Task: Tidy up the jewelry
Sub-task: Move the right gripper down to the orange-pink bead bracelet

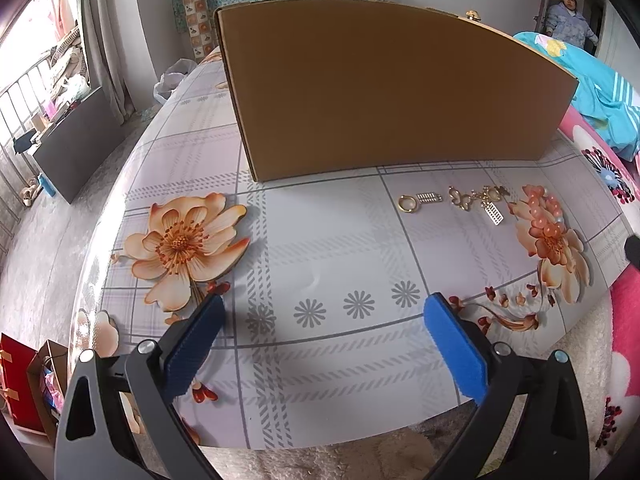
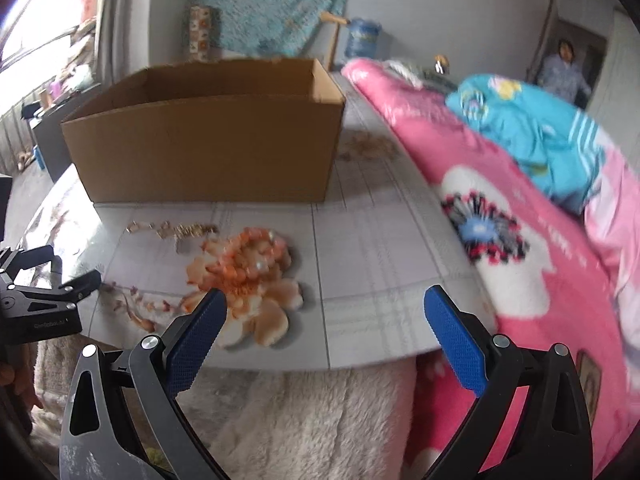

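A brown cardboard box stands open-topped on the flowered mat. In front of its right part lie a gold ring, gold butterfly charms and an orange bead bracelet. My left gripper hovers open over the mat's near edge, well short of the jewelry, with nothing between its blue pads. In the blurred right wrist view the box is at the centre left, the bead bracelet just beyond my open right gripper, and the gold pieces lie to its left.
A pink flowered blanket with a turquoise garment borders the mat on the right. Beige fleece lies under the near edge. The other gripper's black body shows at far left. A person stands in a doorway behind.
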Tool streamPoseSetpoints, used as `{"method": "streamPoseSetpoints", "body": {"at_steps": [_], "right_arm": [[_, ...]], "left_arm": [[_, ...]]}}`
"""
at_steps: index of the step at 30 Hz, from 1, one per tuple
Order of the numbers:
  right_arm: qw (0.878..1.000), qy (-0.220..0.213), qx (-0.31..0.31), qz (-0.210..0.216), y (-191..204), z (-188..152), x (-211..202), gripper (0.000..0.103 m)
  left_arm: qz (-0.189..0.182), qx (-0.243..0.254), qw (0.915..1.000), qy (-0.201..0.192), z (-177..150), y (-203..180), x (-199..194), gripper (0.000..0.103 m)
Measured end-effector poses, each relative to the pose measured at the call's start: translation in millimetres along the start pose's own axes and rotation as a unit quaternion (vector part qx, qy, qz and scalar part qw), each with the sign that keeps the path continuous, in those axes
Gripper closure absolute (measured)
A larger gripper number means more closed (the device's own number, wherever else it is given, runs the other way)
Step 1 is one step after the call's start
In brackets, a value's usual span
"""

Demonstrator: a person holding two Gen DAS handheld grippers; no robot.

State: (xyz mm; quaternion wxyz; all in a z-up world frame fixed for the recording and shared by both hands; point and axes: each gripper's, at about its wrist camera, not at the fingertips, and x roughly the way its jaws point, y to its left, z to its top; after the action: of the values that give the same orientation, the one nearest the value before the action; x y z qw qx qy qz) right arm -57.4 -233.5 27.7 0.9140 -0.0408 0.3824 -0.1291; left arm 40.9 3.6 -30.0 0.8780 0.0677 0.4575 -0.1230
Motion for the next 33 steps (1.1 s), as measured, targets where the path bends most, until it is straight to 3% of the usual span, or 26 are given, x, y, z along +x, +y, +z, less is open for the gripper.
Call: {"method": "streamPoseSetpoints", "body": {"at_steps": [5, 13, 18, 20, 28, 33], "right_arm": [[0.999, -0.033, -0.021, 0.037, 11.1, 7.8, -5.7, 0.008], [0.997, -0.026, -0.035, 0.065, 27.9, 11.6, -3.4, 0.008], [0.995, 0.003, -0.009, 0.103, 21.7, 13.5, 5.5, 0.008], [0.992, 0.014, -0.002, 0.122, 19.3, 14.5, 10.0, 0.012], [0.986, 0.033, -0.029, 0.164, 30.5, 23.7, 19.2, 0.046], [0.982, 0.049, -0.058, 0.175, 43.8, 27.3, 32.0, 0.06]], "left_arm": [[0.0, 0.0, 1.0, 0.004, 0.3, 0.6, 0.3, 0.004], [-0.001, 0.001, 1.0, 0.009, 1.6, 0.6, 1.5, 0.004], [-0.001, 0.001, 0.9999, 0.01, 2.0, 0.2, 1.7, 0.004], [-0.002, 0.002, 0.9999, 0.01, 2.0, 0.0, 1.6, 0.004], [-0.004, 0.005, 0.9999, 0.01, 1.5, 0.2, 2.3, 0.004], [-0.005, 0.006, 0.9999, 0.011, 1.9, 0.2, 2.9, 0.004]]}}
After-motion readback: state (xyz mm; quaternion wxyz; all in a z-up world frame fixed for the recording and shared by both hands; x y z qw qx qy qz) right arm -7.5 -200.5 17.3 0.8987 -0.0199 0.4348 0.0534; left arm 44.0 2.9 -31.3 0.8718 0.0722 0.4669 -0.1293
